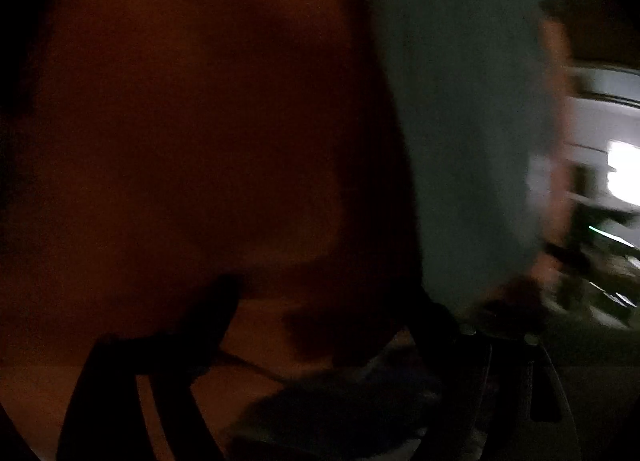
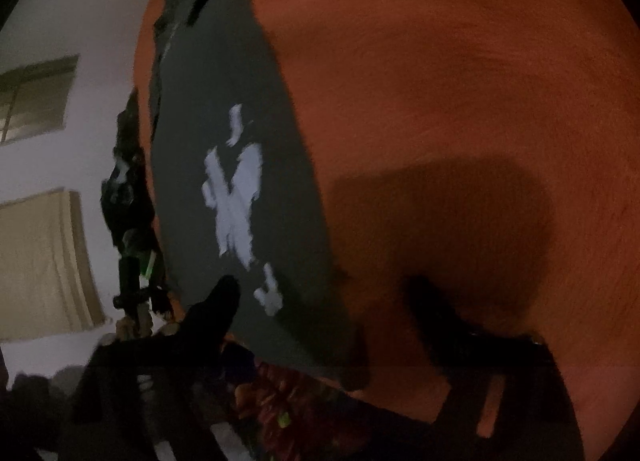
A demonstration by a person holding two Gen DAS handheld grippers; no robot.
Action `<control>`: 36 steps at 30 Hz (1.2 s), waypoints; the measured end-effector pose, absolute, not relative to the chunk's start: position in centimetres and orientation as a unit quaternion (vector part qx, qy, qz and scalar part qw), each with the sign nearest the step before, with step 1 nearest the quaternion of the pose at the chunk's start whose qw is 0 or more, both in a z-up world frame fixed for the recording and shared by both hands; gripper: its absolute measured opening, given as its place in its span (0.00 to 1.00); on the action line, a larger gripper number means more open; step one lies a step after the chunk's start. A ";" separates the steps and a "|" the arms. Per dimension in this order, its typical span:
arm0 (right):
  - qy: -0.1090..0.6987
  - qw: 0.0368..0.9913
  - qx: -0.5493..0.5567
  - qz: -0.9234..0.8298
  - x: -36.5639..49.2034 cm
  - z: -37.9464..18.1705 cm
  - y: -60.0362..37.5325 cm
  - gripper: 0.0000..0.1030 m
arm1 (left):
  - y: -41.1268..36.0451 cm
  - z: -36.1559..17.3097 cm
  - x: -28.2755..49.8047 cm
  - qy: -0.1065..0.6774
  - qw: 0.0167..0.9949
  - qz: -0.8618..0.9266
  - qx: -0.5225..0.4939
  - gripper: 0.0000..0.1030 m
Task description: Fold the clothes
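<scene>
Filling most of both views, a rust-orange cloth surface (image 2: 460,81) spreads from the upper right of the right wrist frame down to its lower right. In the dim, blurred left wrist frame the same orange (image 1: 180,121) takes the left and centre. On it lies a dark grey garment with a white ragged print (image 2: 240,189), a broad band running from the top centre to the lower centre of the right wrist frame; in the left wrist frame it is a grey mass (image 1: 460,121) at centre right. The right gripper (image 2: 328,293), at the bottom of its frame, has its jaws apart, one finger over the garment's lower edge, the other over the orange cloth. The left gripper (image 1: 332,293) has its jaws wide apart, nothing visibly between them.
</scene>
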State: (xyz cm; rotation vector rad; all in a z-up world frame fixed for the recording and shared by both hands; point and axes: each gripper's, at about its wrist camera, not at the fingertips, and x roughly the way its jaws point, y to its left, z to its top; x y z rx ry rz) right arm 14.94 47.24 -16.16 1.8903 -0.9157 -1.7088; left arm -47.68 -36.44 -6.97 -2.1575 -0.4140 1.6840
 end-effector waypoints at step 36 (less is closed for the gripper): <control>-0.340 0.264 0.709 -0.559 13.9 -18.8 45.3 0.06 | -41.1 -10.0 -46.3 -0.301 0.262 0.486 -0.778 0.80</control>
